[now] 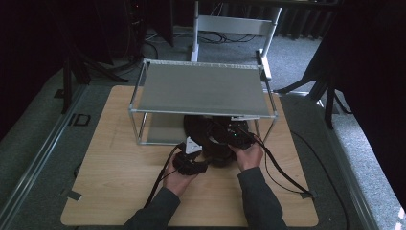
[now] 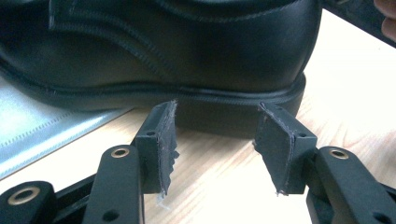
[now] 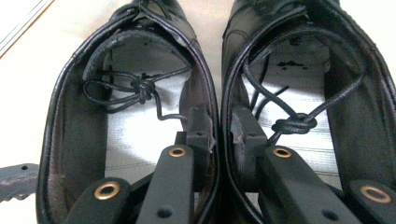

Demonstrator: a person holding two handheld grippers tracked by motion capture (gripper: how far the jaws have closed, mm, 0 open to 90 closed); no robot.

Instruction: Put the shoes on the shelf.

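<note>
A pair of black leather lace-up shoes (image 3: 215,93) stands side by side on the wooden table (image 1: 119,191), at the front edge of a metal shelf rack (image 1: 201,88), with the toes reaching under the rack's upper shelf. In the right gripper view the two shoes are seen from above: smooth, slightly glossy uppers with rolled, stitched collars, pale grey insoles, and thin round waxed laces knotted and tucked down inside each opening.

The right gripper (image 3: 219,135) is clamped on the two inner walls of the shoes, where they press together: one black jaw reaches down inside each shoe, and the two leather collars are pinched between the pads. In the high view the person's right hand (image 1: 249,155) holds this gripper over the heel end of the pair.

The left gripper (image 2: 217,144) sits low on the table with its jaws parted, holding nothing. Its frayed, rough-edged rubber pads (image 2: 166,140) are just in front of the thick black sole and heel of the nearer shoe, with bare wood grain between them. Above the sole run a raised welt and curved double rows of stitching.

The rack has slim silvery tubes and flat, matt grey shelves; its lower shelf (image 2: 42,135) lies on the light, fine-grained tabletop.
</note>
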